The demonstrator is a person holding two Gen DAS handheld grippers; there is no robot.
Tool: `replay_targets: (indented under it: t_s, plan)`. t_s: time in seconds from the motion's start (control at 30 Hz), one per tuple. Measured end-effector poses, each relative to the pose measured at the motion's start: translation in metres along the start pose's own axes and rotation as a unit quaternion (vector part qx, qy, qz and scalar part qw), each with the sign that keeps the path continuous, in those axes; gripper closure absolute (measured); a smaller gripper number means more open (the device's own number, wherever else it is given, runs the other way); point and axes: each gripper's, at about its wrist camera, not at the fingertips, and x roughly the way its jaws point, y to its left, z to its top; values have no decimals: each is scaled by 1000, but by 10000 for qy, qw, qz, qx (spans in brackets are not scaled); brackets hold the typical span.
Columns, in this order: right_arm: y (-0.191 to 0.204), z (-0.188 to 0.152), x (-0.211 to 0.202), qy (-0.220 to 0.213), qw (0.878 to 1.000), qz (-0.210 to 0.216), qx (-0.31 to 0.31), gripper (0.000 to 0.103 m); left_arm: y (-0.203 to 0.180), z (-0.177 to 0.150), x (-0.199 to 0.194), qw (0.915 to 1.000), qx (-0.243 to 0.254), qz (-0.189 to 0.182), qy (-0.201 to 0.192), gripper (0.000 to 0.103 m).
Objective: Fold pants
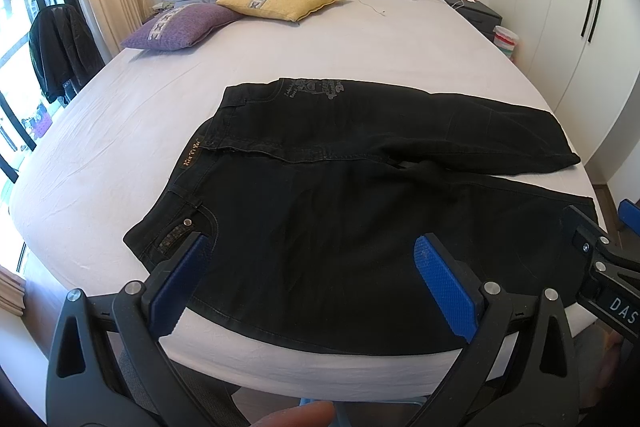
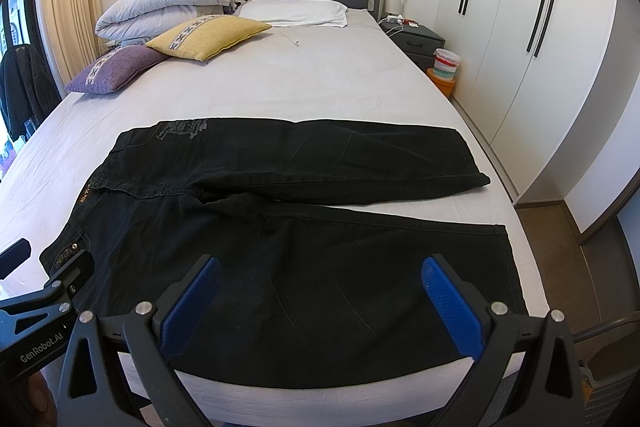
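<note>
Left wrist view shows my left tongs (image 1: 310, 267) spread wide, holding nothing, above the waist of the black pants (image 1: 340, 195), which lie flat across the near edge of the bed (image 1: 360, 39). My right tongs (image 2: 320, 293) gape equally, empty, over the near leg. I judge that pinching one layer, or catching the sheet, would drag the pants crooked.

Black claw (image 1: 312, 267), blue ribbed pads (image 1: 442, 281)

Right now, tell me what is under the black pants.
The black pants lie spread flat on the bed's pale sheet, which shows all around them. Whatever sits directly beneath the fabric is covered. Both grippers hover open above the near edge.
</note>
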Motion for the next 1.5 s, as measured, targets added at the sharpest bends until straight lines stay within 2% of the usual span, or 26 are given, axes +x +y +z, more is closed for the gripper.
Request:
replay_targets:
  t_s: [0.63,0.8,0.87,0.9,0.97,1.0,1.07,1.1,1.13,1.2,1.23,1.3,1.33,1.43,1.47,1.5]
  plan:
    - [-2,-1,0,40,10000,15,15,0,0,0,6,10000,35,6,41,0]
    - [-4,0,7,82,9999,89,3,0,10,-6,23,9990,2,-367,273,0]
    - [-6,0,11,75,9997,227,-14,0,19,-10,34,9964,-175,-699,435,0]
    - [-7,2,13,88,9993,350,-60,0,27,-12,42,9913,-385,-1126,564,0]
    - [-7,4,17,92,9982,571,-171,0,44,-18,61,9731,-937,-1904,898,0]
    - [-8,7,19,82,9970,730,-260,0,51,-21,73,9664,-1141,-2040,1071,0]
    - [-9,15,25,49,9931,1089,-441,0,54,-21,80,9705,-946,-2028,897,0]
    - [-10,21,27,23,9899,1314,-536,0,54,-17,77,9790,-558,-1904,475,0]
    - [-10,31,31,-45,9838,1639,-725,0,54,-12,75,9841,-228,-1750,203,0]
    - [-8,42,36,-142,9747,1959,-1064,0,56,6,81,9863,246,-1624,152,0]
    - [-5,52,42,-188,9652,2177,-1439,0,60,24,95,9847,400,-1634,461,0]
    - [-2,63,53,-152,9555,2281,-1863,0,75,57,122,9818,360,-1626,912,0]
    - [-2,71,62,-88,9502,2307,-2094,0,84,75,133,9829,380,-1577,870,0]
    - [-7,91,92,124,9375,2334,-2579,0,99,144,167,9860,1051,-1194,503,0]
    - [-10,97,101,196,9340,2370,-2665,0,99,160,176,9844,1234,-1169,461,0]
    - [-15,102,111,261,9303,2429,-2735,0,98,184,193,9783,1561,-1292,432,0]
